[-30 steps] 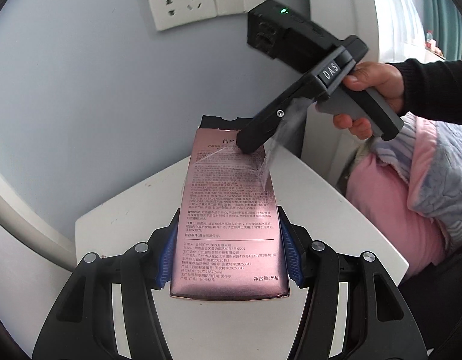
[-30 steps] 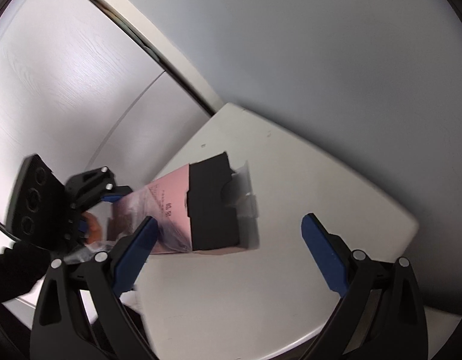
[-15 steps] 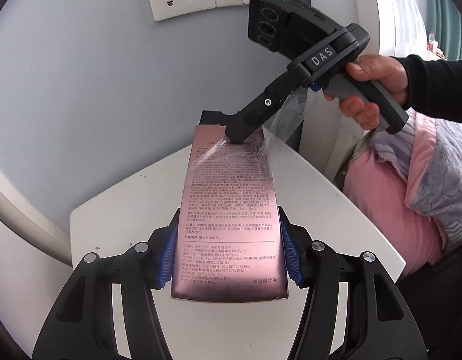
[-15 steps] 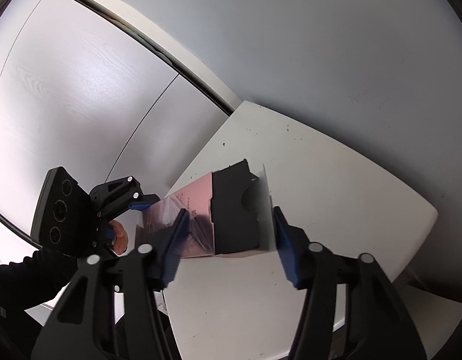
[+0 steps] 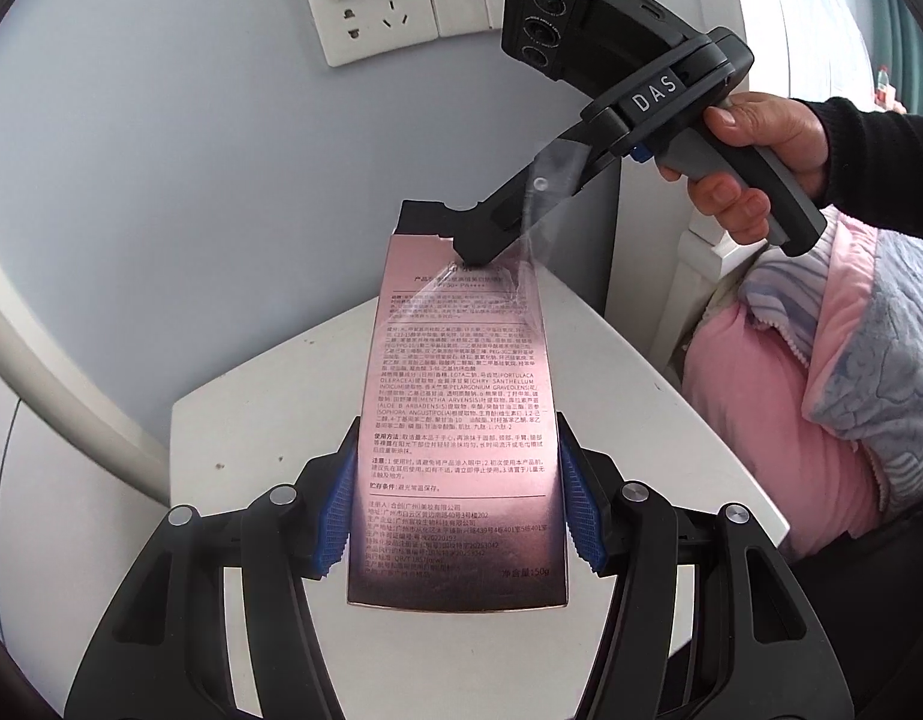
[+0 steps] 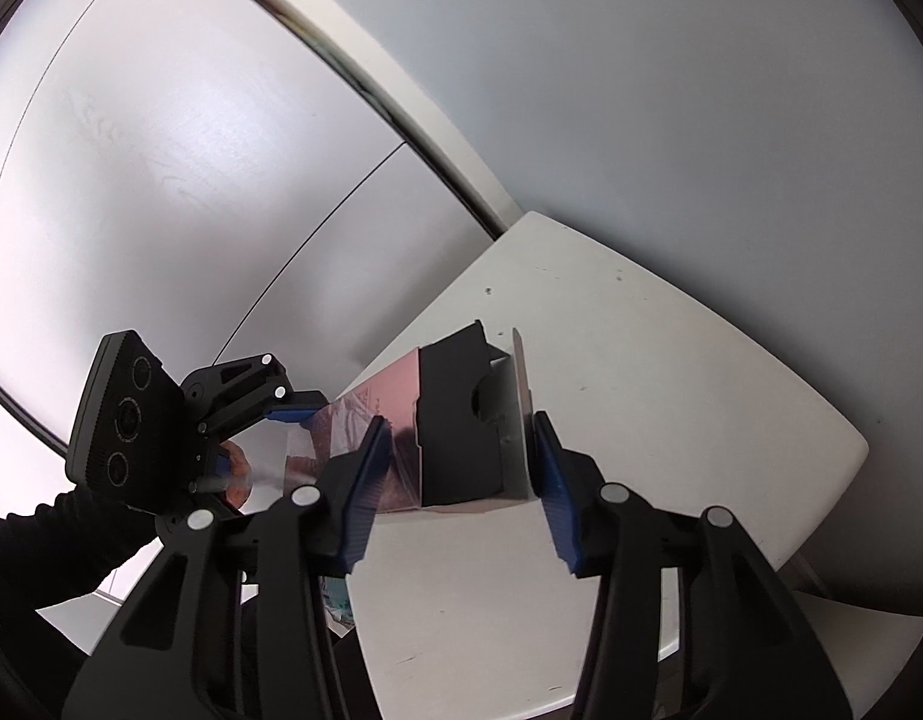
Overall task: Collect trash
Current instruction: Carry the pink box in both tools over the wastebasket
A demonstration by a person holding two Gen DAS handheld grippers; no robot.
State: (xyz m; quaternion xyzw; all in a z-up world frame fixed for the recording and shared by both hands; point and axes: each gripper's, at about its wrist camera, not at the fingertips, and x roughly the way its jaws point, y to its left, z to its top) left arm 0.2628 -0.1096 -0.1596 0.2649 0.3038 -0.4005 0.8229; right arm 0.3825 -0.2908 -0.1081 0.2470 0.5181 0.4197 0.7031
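Note:
A long pink box [image 5: 461,420] with small black print is gripped near its bottom end by my left gripper [image 5: 455,510], blue pads pressed on both long sides. Its far end, a black flap [image 6: 455,420], hangs above the white table [image 5: 611,372]. My right gripper [image 6: 458,426] is closing its jaws across that end, and the pads touch it on both sides. In the left wrist view the right gripper [image 5: 479,246] reaches down from the upper right, in a person's hand [image 5: 749,138]. Loose clear wrap [image 5: 539,204] trails from the box top along its finger.
The small white table [image 6: 671,360] stands against a pale blue wall with a socket plate [image 5: 365,6]. Pink and blue bedding [image 5: 791,390] lies to its right. White cabinet panels [image 6: 161,180] fill the other side.
My right gripper's jaws came in from wide open to the sides of the box's black end. Both grippers and the box rose a little from the table.

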